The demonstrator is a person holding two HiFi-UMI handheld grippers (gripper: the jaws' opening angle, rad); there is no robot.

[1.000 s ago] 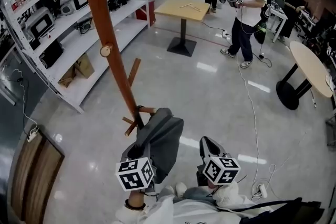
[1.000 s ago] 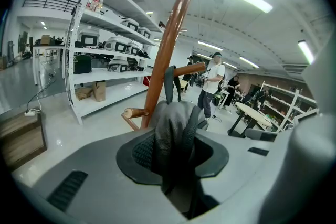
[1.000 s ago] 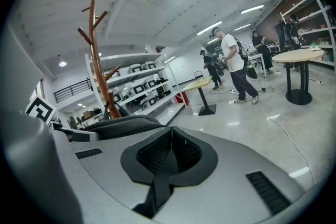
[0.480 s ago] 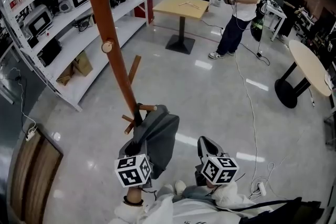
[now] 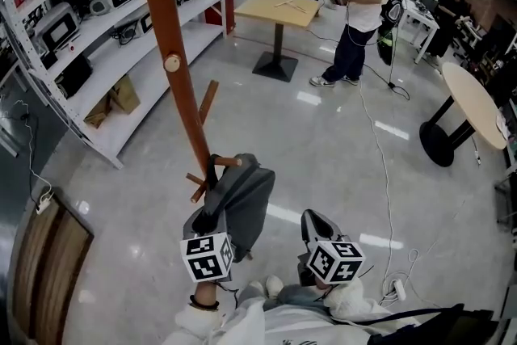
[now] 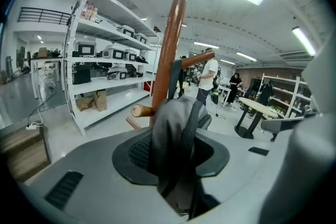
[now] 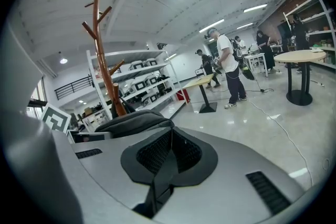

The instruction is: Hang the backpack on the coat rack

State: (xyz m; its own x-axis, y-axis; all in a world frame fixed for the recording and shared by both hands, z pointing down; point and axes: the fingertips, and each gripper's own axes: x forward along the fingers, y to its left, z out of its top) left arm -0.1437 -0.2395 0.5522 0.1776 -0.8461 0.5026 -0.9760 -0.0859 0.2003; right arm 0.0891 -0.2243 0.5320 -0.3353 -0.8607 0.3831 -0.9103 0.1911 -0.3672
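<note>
Nearest the person, the right hand-held gripper (image 7: 169,139) has its jaws together with nothing between them. It takes no part in the hold and stands at 3 o'clock of the left hand-held gripper (image 6: 176,162).

The left hand-held gripper is clamped on a fold of the backpack (image 5: 241,202). Grey fabric fills the gap between its jaws, which have just been opening slightly; the pads appear to remain on the cloth.

At 12 o'clock of that gripper, the backpack hangs against the foot of the coat rack (image 5: 174,69). Its dark top loop (image 5: 212,170) sits over a low peg (image 5: 229,162), and the bag body drops from there toward 5 o'clock, clear of the floor (image 5: 323,133).

Status, as a judgement: the hanging step looks complete, since the peg appears to carry the loop. Remaining: open the left jaws fully, withdraw, and confirm that the loop stays on the peg.
</note>
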